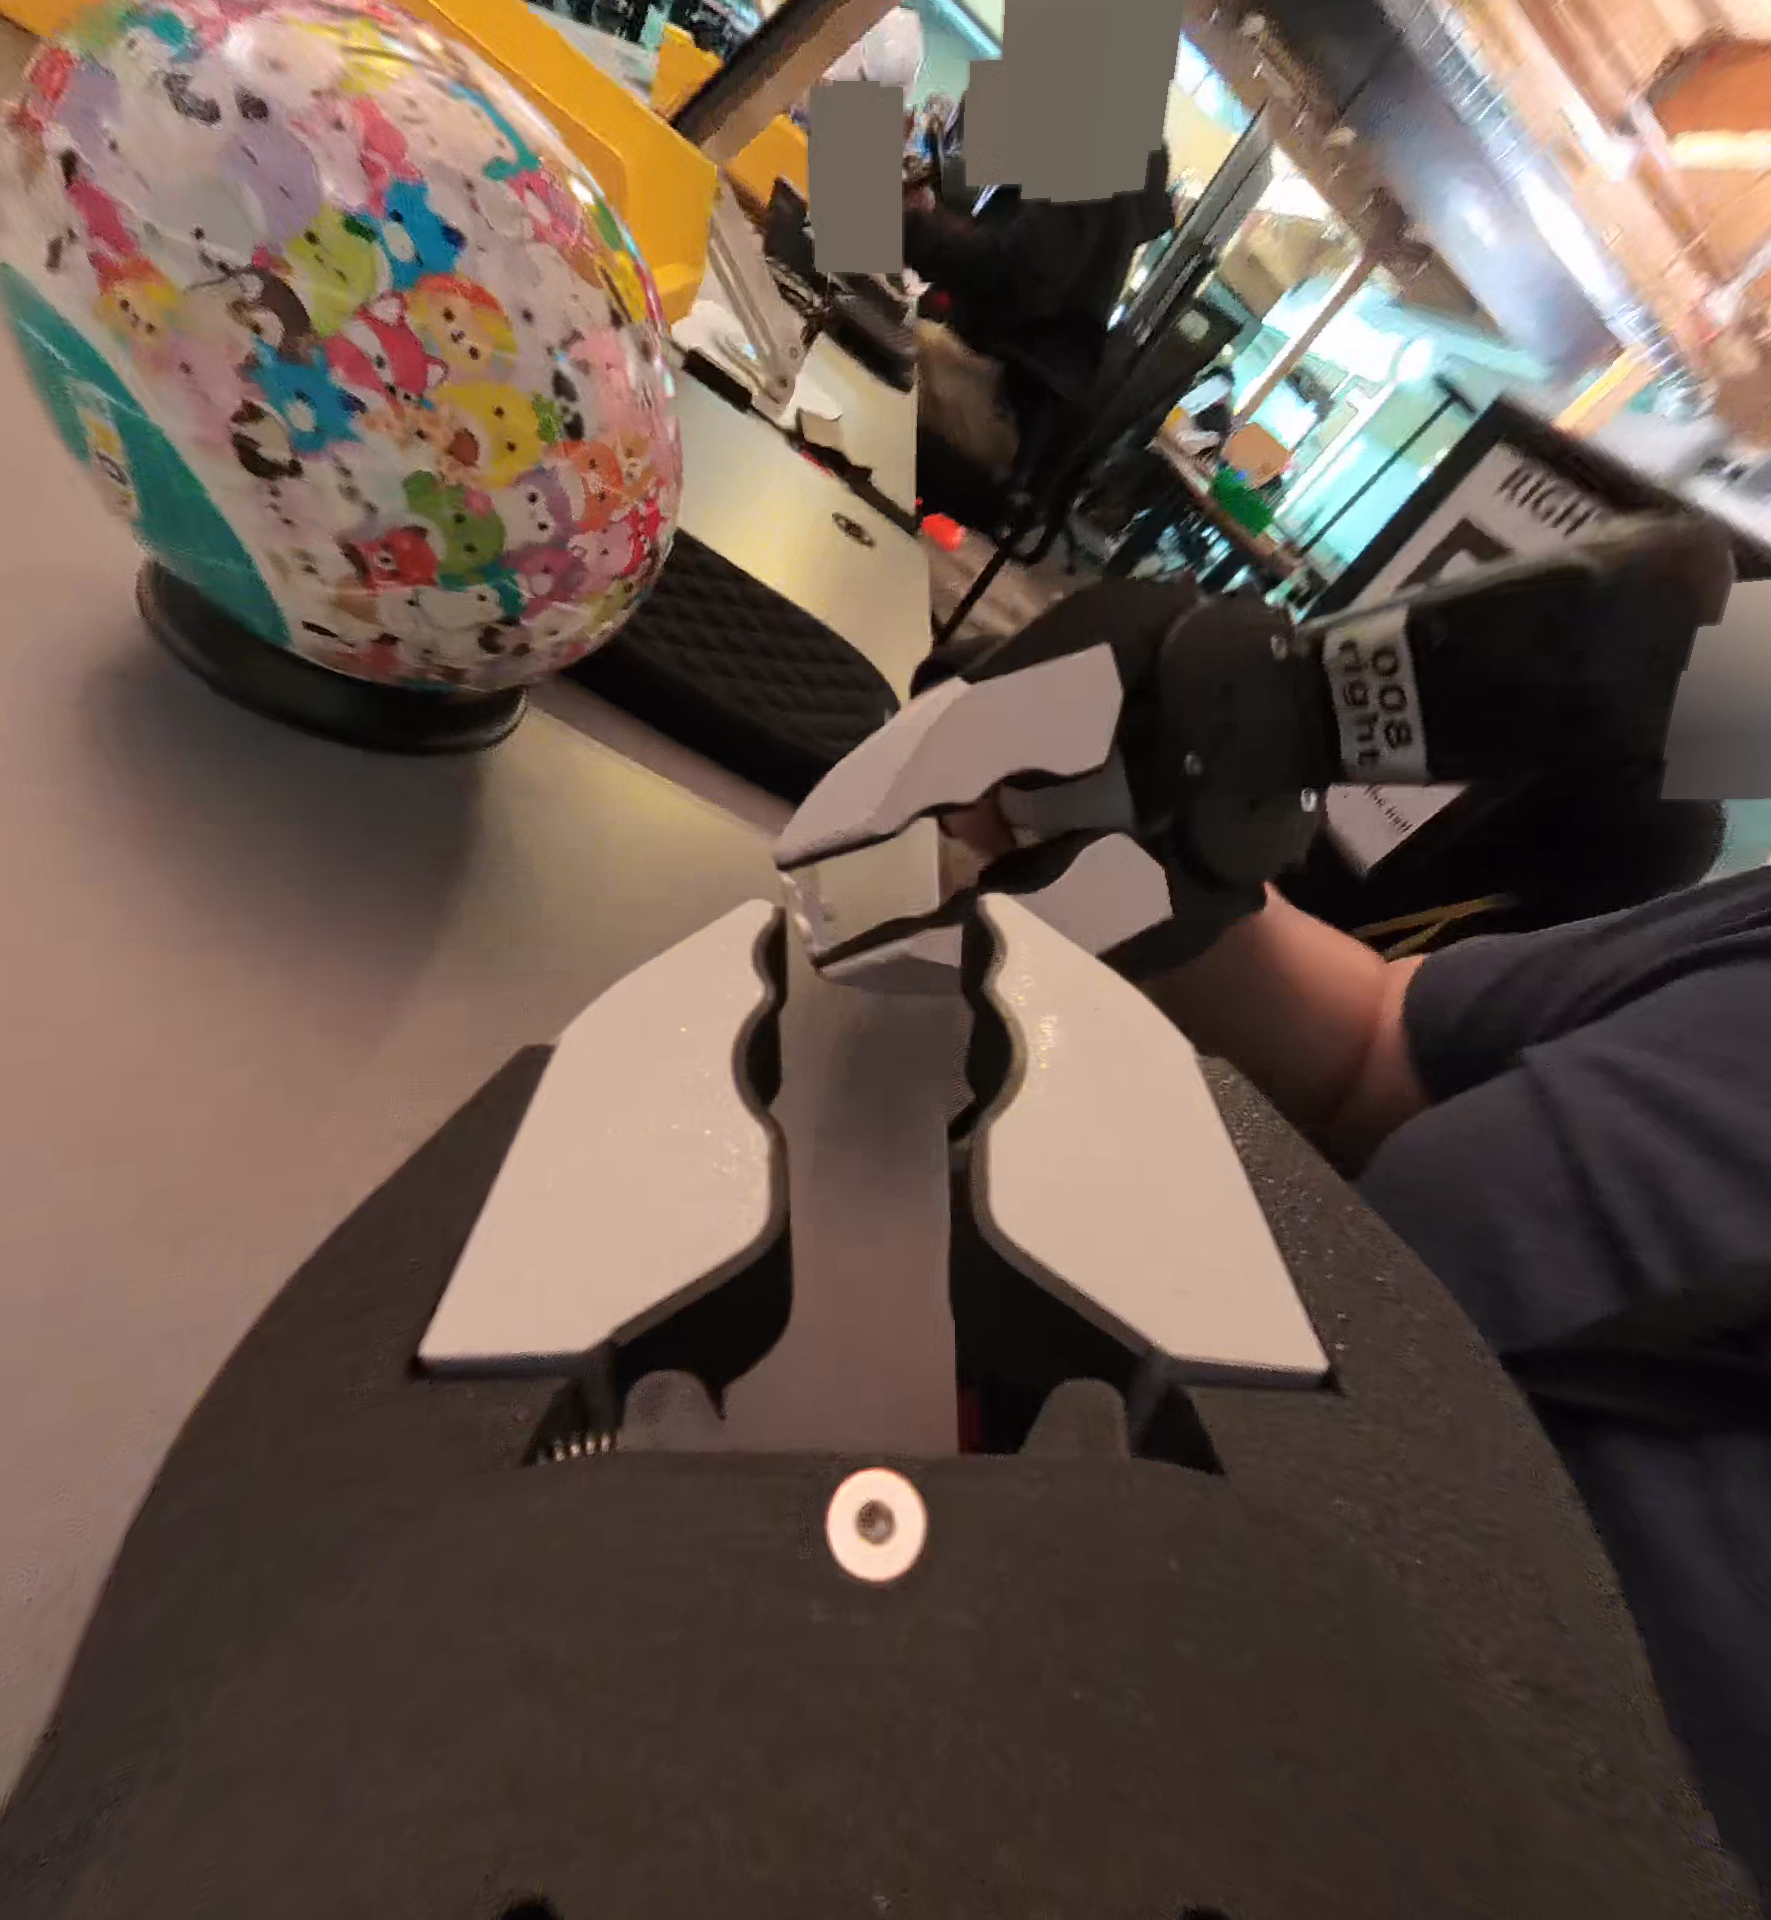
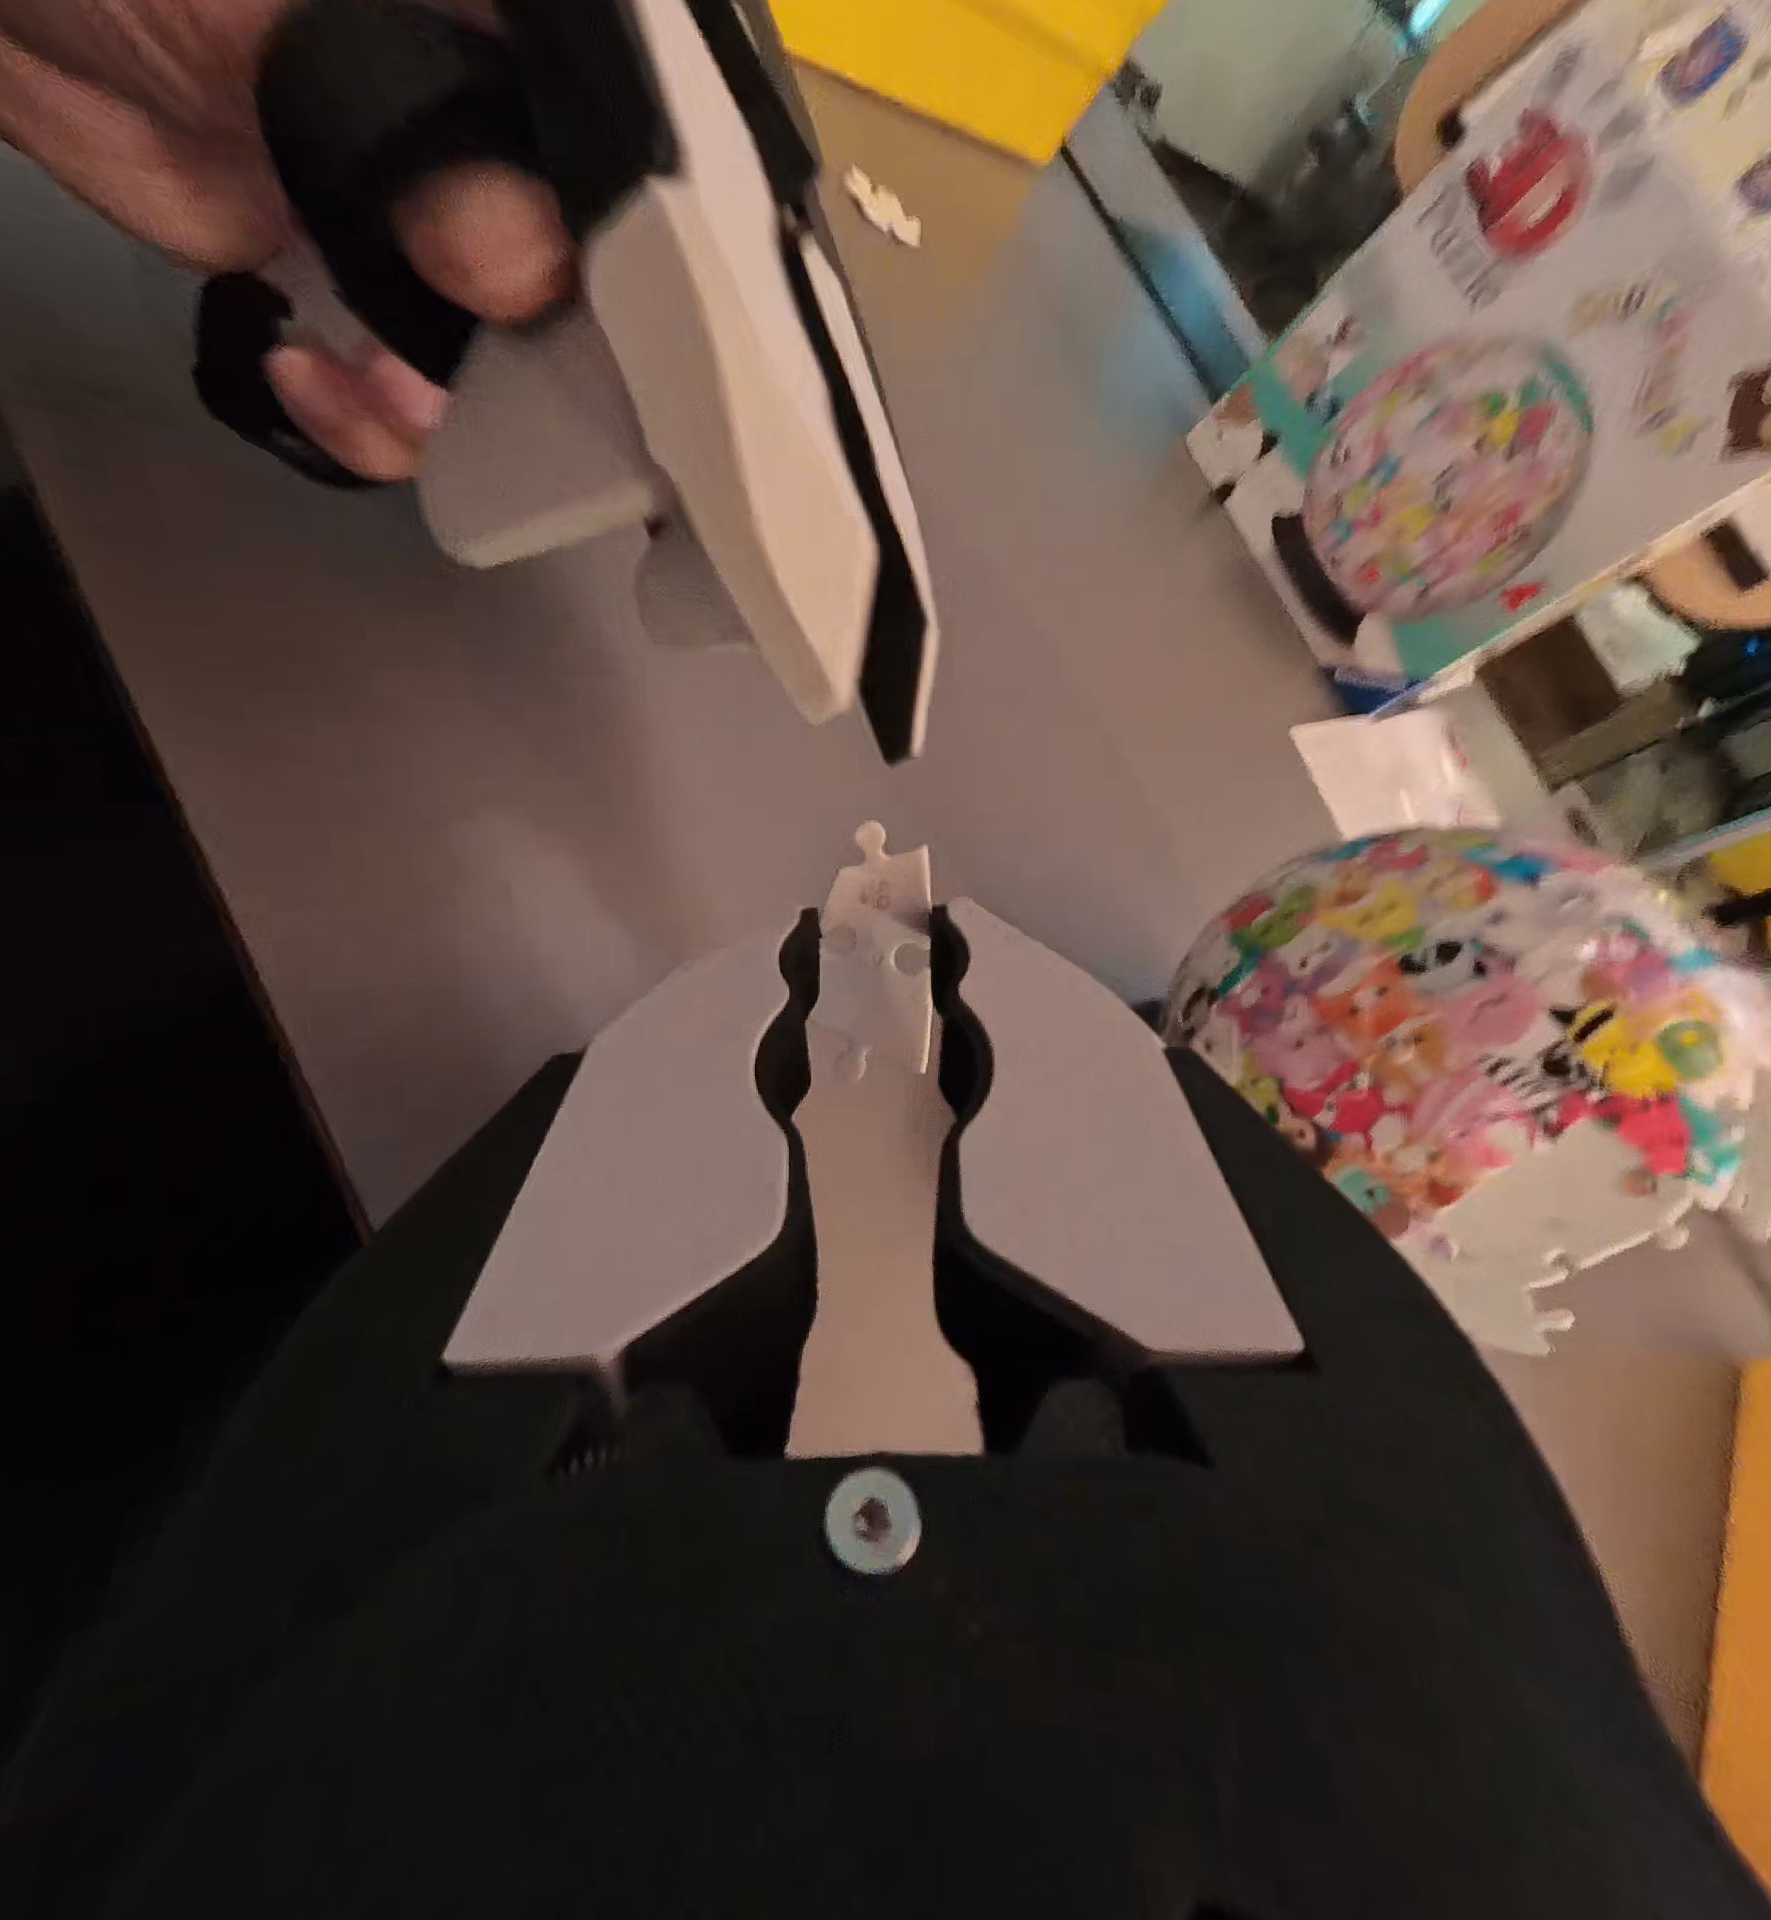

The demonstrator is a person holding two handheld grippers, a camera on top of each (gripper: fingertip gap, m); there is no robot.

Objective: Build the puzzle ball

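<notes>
Closest to the lens, the right gripper (image 2: 876, 920) is pinching a small strip of joined puzzle pieces (image 2: 879, 961) between its grey fingertips, white backs facing the camera and one knob poking out past the tips; holding it by the edges this way is likely leaving that knob free for mating. Just ahead, the left gripper (image 2: 865, 717) is pointing down toward the strip, a person's hand (image 2: 361, 260) curling through its black handle; its fingers are standing apart around nothing, with the right gripper's tip and the strip sitting just beyond the gap (image 1: 873, 920), so a hand-over or a re-grip is probably being set up. Further out, the puzzle ball (image 1: 361, 353) is resting on a black ring stand (image 1: 330, 691) on the grey desk (image 1: 185, 987), well clear of both grippers. Its jagged open rim with white inner faces (image 2: 1546, 1247) is showing low on one side, so the shell is still lacking pieces and the strip is presumably heading there. One loose white piece (image 2: 886, 203) is lying farther back on the desk. Beyond the ball, the printed puzzle box (image 2: 1515, 416) is standing propped, carrying a picture of the finished ball plus lettering; a white label on the right gripper's body (image 1: 1374, 707) is also bearing print, which I am leaving unread.
</notes>
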